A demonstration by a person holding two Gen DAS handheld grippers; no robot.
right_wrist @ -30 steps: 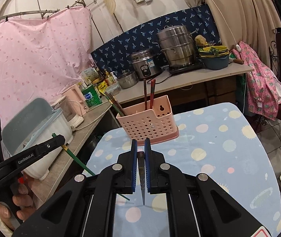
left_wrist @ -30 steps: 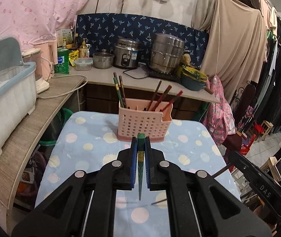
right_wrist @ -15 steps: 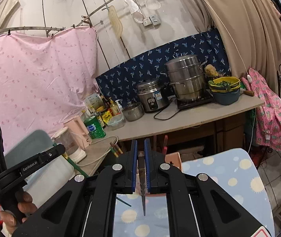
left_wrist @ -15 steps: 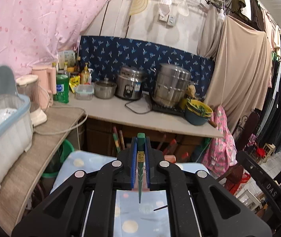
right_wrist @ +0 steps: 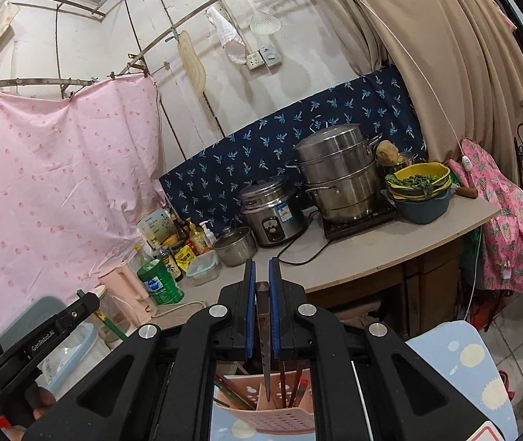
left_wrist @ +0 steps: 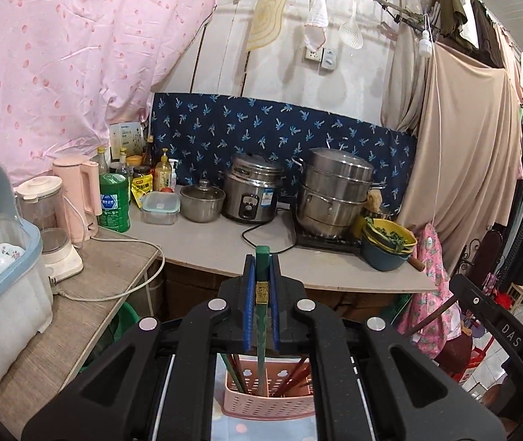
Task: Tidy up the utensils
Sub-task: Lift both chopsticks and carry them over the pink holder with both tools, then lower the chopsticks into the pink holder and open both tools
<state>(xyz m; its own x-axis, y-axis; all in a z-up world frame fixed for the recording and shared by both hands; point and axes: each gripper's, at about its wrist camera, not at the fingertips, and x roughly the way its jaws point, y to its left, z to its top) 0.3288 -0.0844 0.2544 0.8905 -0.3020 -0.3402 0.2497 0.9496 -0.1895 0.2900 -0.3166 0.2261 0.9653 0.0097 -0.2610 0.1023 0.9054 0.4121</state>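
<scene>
We noted the left hand-held gripper [left_wrist: 261, 294] clenched on a green chopstick [left_wrist: 261, 316], the blue pads pressing it from both sides. The stick stood close to upright; its top end poked out above the fingertips and its lower end pointed down toward the pink utensil basket [left_wrist: 261, 404] below, though we could not tell whether the tip was inside. Several dark and reddish chopsticks [left_wrist: 290, 375] already stood tilted in the basket.

The right hand-held gripper [right_wrist: 262, 305] was likewise clenched, on a dark brown chopstick [right_wrist: 263, 330]. That stick also hung nearly vertical, its thin end over the near compartment of the same basket, seen in the right wrist view [right_wrist: 272, 400]. We could not tell whether it touched the basket.

The basket sat on a blue cloth with pale dots [right_wrist: 463, 360]. The left hand-held gripper showed at the lower left of the right wrist view, with its green chopstick slanting out of it.

On the counter [left_wrist: 224, 246] beyond we recorded a rice cooker [left_wrist: 254, 191], a stacked steel steamer [left_wrist: 335, 191], a small lidded pot [left_wrist: 202, 202], a green bottle [left_wrist: 114, 202] and a pink kettle [left_wrist: 81, 191]. At near left sat a dish box [left_wrist: 0, 264] with plates in it.
</scene>
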